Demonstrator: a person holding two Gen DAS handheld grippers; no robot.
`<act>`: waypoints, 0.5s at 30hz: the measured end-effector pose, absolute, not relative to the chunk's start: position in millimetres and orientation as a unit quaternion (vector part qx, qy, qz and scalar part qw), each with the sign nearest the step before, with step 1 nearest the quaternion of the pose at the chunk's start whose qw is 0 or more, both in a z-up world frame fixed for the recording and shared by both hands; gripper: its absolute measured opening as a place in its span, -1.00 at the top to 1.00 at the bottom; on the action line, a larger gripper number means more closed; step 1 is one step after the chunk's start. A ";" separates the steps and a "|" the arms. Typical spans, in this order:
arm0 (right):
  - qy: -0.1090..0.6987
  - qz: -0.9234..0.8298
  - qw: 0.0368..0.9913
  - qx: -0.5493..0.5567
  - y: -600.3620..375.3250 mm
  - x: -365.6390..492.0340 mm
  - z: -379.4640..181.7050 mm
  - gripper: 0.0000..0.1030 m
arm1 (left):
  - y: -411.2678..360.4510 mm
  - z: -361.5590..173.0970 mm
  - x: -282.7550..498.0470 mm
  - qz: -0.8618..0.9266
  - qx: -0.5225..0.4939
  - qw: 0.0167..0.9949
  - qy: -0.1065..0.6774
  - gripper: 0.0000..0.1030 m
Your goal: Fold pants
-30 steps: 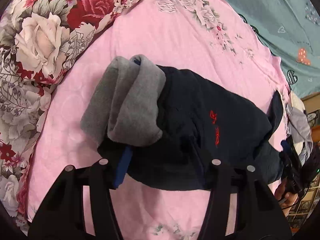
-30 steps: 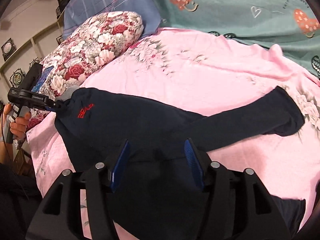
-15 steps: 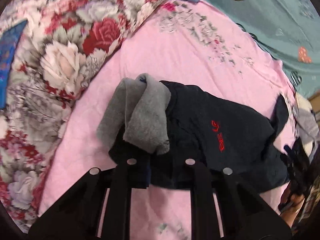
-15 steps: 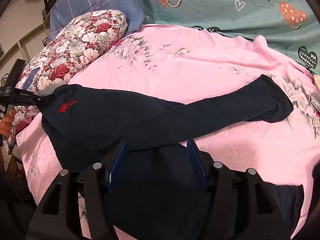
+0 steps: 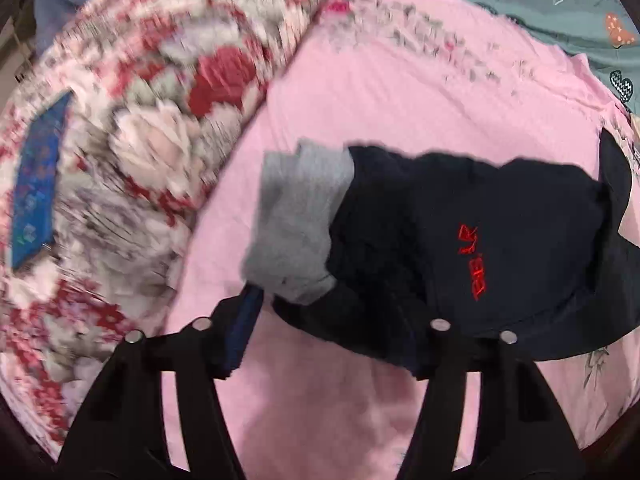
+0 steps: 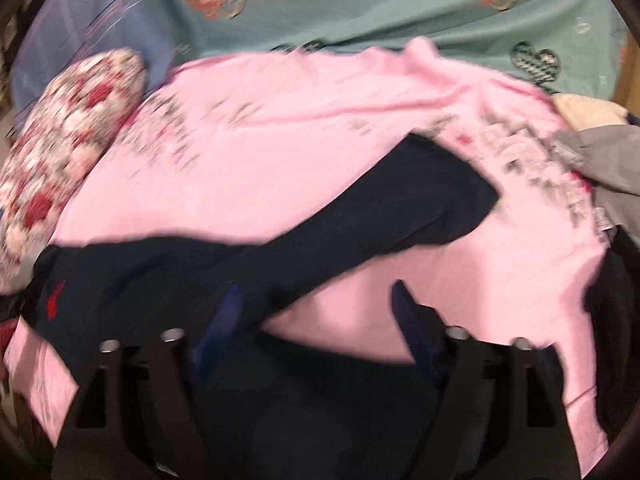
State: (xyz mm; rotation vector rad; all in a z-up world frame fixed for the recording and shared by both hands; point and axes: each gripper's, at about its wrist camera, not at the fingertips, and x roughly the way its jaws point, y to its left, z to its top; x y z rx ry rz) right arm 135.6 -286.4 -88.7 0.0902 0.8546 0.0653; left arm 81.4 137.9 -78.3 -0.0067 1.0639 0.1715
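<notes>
Since before: both my claws have let go; half a second ago my left claw was pinched together at the waist, and my right one has swung right, off the dark cloth.
Left claw (image 5: 332, 320): jaws opening, nothing pressed between them; the near edge of the pants' waist lies across the gap, over the right finger's tip.
Right claw (image 6: 316, 312): jaws opening wide, over bare pink sheet; the left finger (image 6: 224, 316) overlaps the pant leg, the right finger stands clear.
Pants (image 5: 480, 248): dark navy, red lettering (image 5: 472, 260), grey lining (image 5: 296, 220) turned out at the waist on the left; one leg runs far and right across the bed, the other hangs off the near edge.
Sheet (image 5: 400, 92): pink, under everything.
Pillow (image 5: 140, 140): flowered, to the left, blurred.
Blanket (image 6: 360, 12): teal with hearts, far side.
Grey cloth (image 6: 604, 160): far right edge.
</notes>
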 end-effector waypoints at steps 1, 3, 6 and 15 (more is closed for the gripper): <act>0.404 0.008 0.914 0.041 -293.8 144.5 -84.2 -0.87 | 135.3 -67.3 76.3 0.079 0.003 0.870 0.487 -0.25; 0.408 -0.028 0.912 0.030 -305.5 172.3 -80.5 -0.87 | 129.4 -50.4 68.9 0.067 0.007 0.886 0.459 -0.38; 0.436 -0.053 0.898 0.020 -306.8 218.2 -85.0 -0.87 | 114.8 -35.5 65.3 0.032 -0.002 0.906 0.421 -0.59; 0.499 -0.131 0.857 0.002 -296.6 299.1 -127.5 -0.69 | 75.4 -94.0 106.4 -0.008 0.015 0.868 0.497 -0.58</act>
